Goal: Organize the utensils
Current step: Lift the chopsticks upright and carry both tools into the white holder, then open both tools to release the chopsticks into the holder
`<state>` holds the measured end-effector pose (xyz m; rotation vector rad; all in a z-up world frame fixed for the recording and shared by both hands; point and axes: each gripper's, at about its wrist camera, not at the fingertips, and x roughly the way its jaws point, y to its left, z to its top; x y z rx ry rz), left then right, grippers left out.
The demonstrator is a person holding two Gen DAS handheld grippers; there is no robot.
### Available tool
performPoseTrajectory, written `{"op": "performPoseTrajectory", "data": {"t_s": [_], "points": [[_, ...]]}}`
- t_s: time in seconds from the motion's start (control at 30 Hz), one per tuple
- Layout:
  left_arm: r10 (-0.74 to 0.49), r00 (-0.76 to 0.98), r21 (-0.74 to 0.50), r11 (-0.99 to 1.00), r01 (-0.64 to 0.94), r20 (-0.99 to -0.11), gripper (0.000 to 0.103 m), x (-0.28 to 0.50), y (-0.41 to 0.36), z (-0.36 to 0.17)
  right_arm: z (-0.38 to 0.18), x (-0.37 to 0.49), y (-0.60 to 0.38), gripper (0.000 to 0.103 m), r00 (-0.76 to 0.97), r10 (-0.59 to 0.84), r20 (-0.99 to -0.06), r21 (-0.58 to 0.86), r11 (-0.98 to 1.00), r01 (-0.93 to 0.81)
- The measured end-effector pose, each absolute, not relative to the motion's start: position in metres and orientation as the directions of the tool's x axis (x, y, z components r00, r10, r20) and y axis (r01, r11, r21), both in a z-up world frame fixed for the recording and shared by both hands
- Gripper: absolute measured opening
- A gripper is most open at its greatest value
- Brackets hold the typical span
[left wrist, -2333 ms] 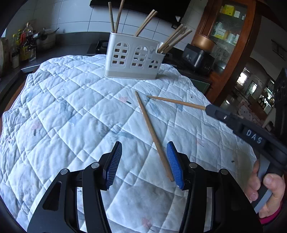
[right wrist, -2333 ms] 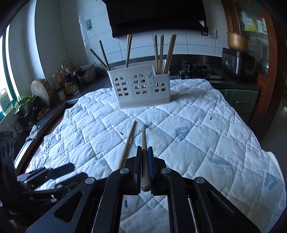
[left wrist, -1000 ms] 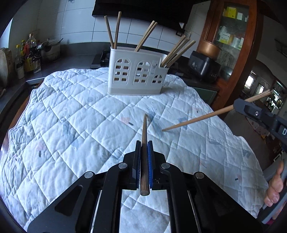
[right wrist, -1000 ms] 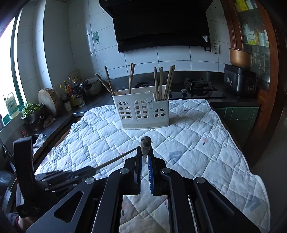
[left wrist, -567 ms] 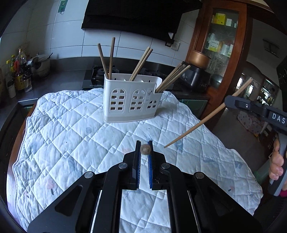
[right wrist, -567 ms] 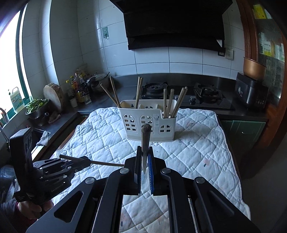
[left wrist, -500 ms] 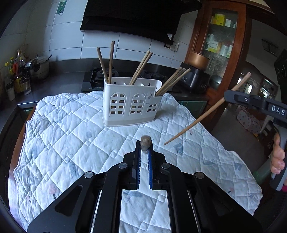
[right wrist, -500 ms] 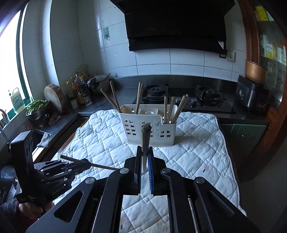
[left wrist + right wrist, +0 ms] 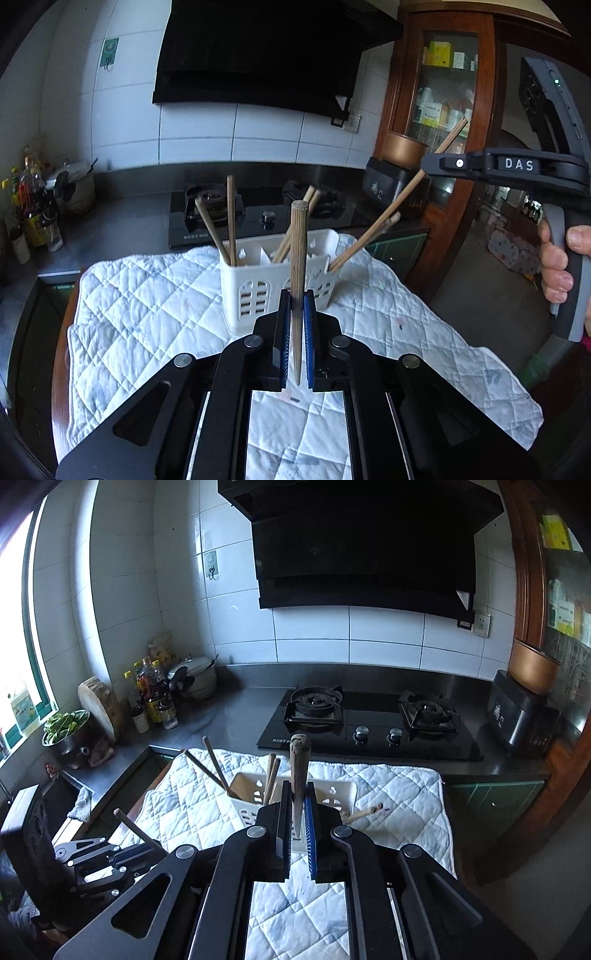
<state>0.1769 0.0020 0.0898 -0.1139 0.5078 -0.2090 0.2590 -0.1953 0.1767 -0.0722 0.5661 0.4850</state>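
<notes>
The left gripper pinches one chopstick upright between its blue pads; the right gripper clamps another chopstick likewise (butt end up). Beyond both, the white utensil holder stands on the quilted cloth, sticks leaning in its compartments.

The left gripper is shut tight on 1 wooden chopstick that stands almost straight up. Behind it a white holder with more chopsticks sits on a white quilt. On the right, a hand holds the right gripper, which pinches a slanted chopstick.
</notes>
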Motion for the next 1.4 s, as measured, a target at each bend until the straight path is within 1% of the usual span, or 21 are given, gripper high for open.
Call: {"op": "performPoseTrajectory", "data": {"t_s": [0.2,0.33,0.43,0.53,0.63,0.77,0.97,1.27,1.4], "points": [[-0.19,0.91,-0.104,0.981,0.163,-0.369,0.006,0.196,0.004,0.145,0.192,0.288,-0.198,0.007,0.769,0.386,-0.51,0.062,0.908,-0.415],[-0.156,0.936,-0.068,0.988,0.142,-0.315,0.006,0.214,0.001,0.171,0.188,0.309,-0.199,0.007,0.771,0.349,-0.533,0.048,0.922,-0.385],[-0.125,0.95,-0.04,0.992,0.118,-0.288,0.006,0.229,-0.003,0.179,0.179,0.322,-0.198,0.007,0.76,0.33,-0.56,0.04,0.927,-0.373],[-0.092,0.948,-0.021,0.996,0.089,-0.304,0.006,0.248,-0.007,0.175,0.169,0.332,-0.199,0.007,0.749,0.324,-0.579,0.039,0.928,-0.371],[-0.073,0.938,-0.02,0.997,0.07,-0.339,0.006,0.266,-0.007,0.165,0.158,0.34,-0.197,0.007,0.735,0.317,-0.6,0.033,0.927,-0.373],[-0.082,0.915,-0.052,0.996,0.066,-0.394,0.006,0.285,-0.001,0.146,0.146,0.348,-0.195,0.007,0.72,0.306,-0.622,0.017,0.926,-0.378],[-0.075,0.885,-0.047,0.997,0.06,-0.459,0.006,0.301,0.003,0.118,0.13,0.355,-0.192,0.007,0.702,0.29,-0.65,0.007,0.927,-0.375],[-0.086,0.861,-0.049,0.996,0.071,-0.501,0.007,0.311,0.006,0.099,0.113,0.365,-0.191,0.007,0.679,0.279,-0.68,0.01,0.928,-0.372],[-0.08,0.86,-0.05,0.997,0.063,-0.504,0.008,0.31,0.007,0.096,0.109,0.367,-0.19,0.007,0.674,0.274,-0.686,0.012,0.93,-0.367]]}}
